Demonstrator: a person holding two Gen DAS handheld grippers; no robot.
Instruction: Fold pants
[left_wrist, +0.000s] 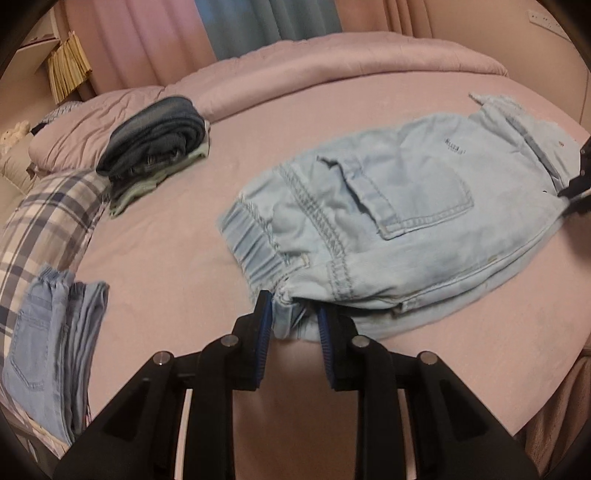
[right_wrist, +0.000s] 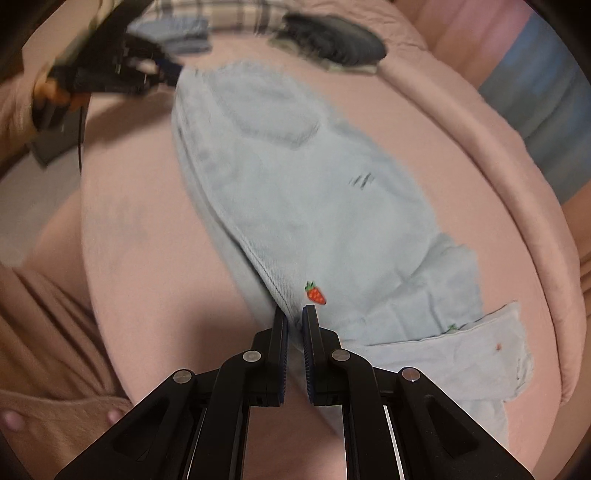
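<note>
Holding the light denim pants at both ends: they lie flat on the pink bed sheet, stretched between the two claws, back pocket up.

Left gripper: jaws part-closed around the bunched elastic waistband corner, fabric pinched between the blue pads. Waistband sits right at the fingertips, and the rest of the garment runs forward and to the right of the claw.

Right gripper: jaws nearly shut on the folded edge seam at the hem end, just left of the small strawberry patch. Cloth is between the pads, so it reads as gripping. The body of the pants extends ahead of the claw and a loose frayed hem panel lies to its right.

Progress, my read: legs look already laid one over the other lengthwise, since only one pocket side and a single doubled edge show. That makes the first fold done. The crosswise folds, hem toward waistband, are not yet made, as the garment is at full length. So roughly a third in.

Outward: a dark folded stack sits far ahead-left of the left claw, and a folded light-blue pair lies close on its left, on the plaid pillow. Those likely mark the drop zone for finished items.

Right view is motion-blurred, so fine detail there is uncertain.
</note>
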